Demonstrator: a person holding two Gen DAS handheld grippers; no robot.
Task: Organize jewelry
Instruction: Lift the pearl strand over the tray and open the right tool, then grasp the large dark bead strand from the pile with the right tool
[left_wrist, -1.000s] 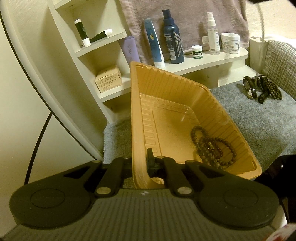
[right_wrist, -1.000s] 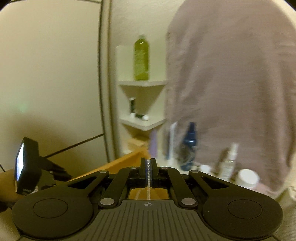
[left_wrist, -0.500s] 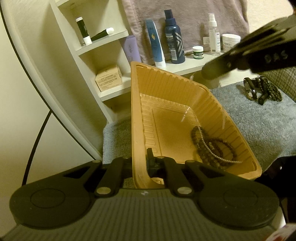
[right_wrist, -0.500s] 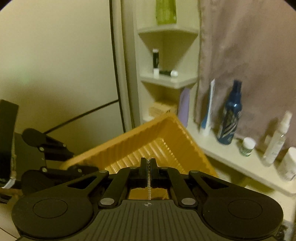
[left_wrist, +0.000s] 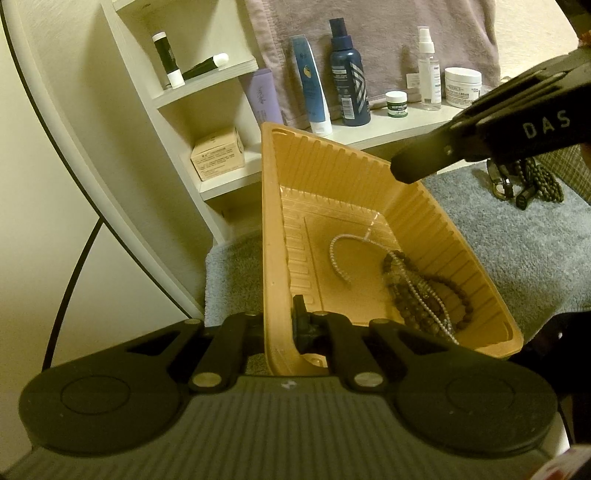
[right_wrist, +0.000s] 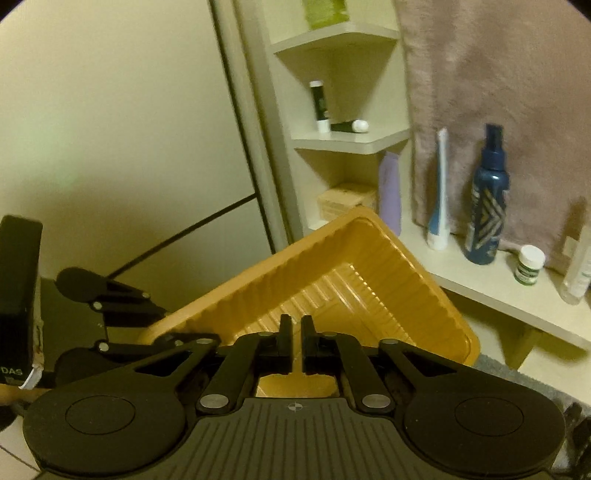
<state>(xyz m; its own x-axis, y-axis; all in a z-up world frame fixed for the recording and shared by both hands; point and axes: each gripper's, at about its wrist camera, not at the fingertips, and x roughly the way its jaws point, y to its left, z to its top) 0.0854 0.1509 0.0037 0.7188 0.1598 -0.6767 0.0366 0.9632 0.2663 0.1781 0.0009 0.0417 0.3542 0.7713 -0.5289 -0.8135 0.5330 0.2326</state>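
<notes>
My left gripper (left_wrist: 291, 317) is shut on the near wall of a ribbed orange plastic tray (left_wrist: 369, 177) and holds it tilted above a grey mat. In the tray lie a dark bead strand (left_wrist: 428, 295) and a thin pearly chain (left_wrist: 338, 258) that crosses it. Hovering over the tray's far right rim, my right gripper (left_wrist: 413, 168) has its jaws opening. In the right wrist view its fingertips (right_wrist: 284, 332) stand a little apart with nothing between them, over the tray (right_wrist: 332, 280).
More dark bead jewelry (left_wrist: 528, 181) lies on the grey mat (left_wrist: 517, 251) at the right. Behind it a low shelf (left_wrist: 373, 133) carries bottles, tubes and jars in front of a hanging towel. Corner shelves (left_wrist: 207, 74) with a small box stand at the left.
My right gripper came down over the tray with the thin chain pinched in it. Its jaws then parted and the chain now lies in the tray. The left gripper kept still.
</notes>
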